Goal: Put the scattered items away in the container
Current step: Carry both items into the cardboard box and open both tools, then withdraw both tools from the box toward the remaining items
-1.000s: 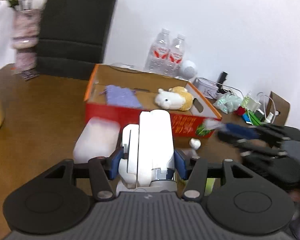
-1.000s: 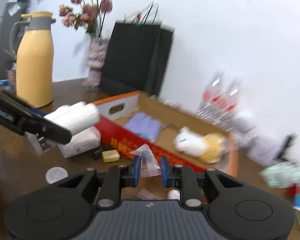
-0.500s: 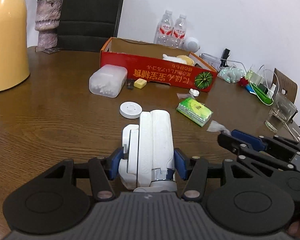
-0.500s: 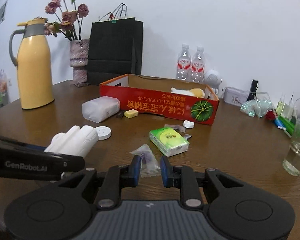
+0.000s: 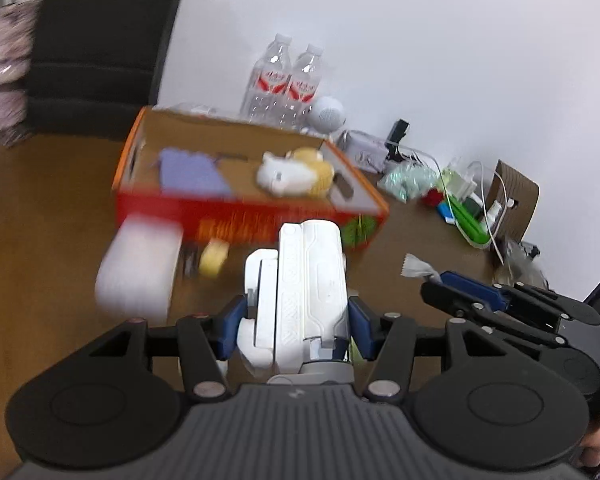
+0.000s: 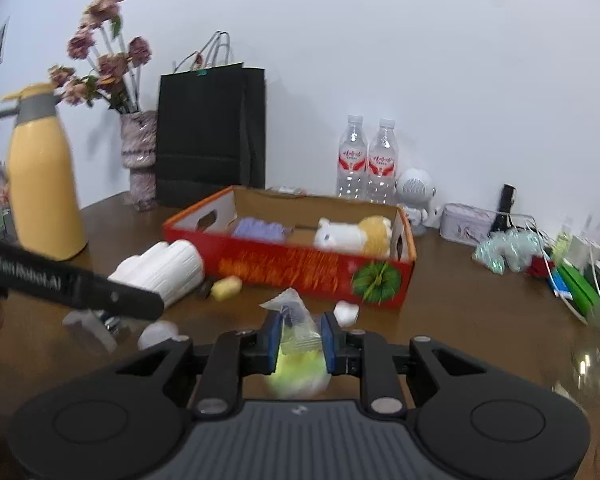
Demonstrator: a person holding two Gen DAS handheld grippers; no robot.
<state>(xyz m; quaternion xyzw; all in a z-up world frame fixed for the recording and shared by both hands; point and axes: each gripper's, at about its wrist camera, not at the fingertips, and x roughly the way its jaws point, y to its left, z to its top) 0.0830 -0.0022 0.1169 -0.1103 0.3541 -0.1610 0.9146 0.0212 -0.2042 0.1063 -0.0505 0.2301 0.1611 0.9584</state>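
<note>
The left tongs (image 5: 294, 320) are clamped on a white ribbed plastic device (image 5: 306, 292), its blue pads pressing both sides, and hold it above the brown table (image 5: 40, 220) in front of the red cardboard box (image 5: 260, 224). The right tongs (image 6: 300, 338) stand narrow, pinching a small clear plastic packet (image 6: 294, 320) between their blue pads; a blurred green tissue pack (image 6: 300, 372) shows on the table just under them. The box lies open on the table, and inside it rest a purple cloth (image 6: 260, 228) towards the left and a white and yellow plush toy (image 6: 354, 236) towards the right. On the table near the box's front wall lie a translucent plastic container (image 5: 140, 268), a small yellow block (image 6: 226, 288) and a small white object (image 6: 346, 312). A round white disc (image 6: 158, 332) lies nearer the right tongs. Behind the box stand two water bottles (image 6: 366, 160), a black paper bag (image 6: 210, 136) and a yellow thermos jug (image 6: 42, 176).
</note>
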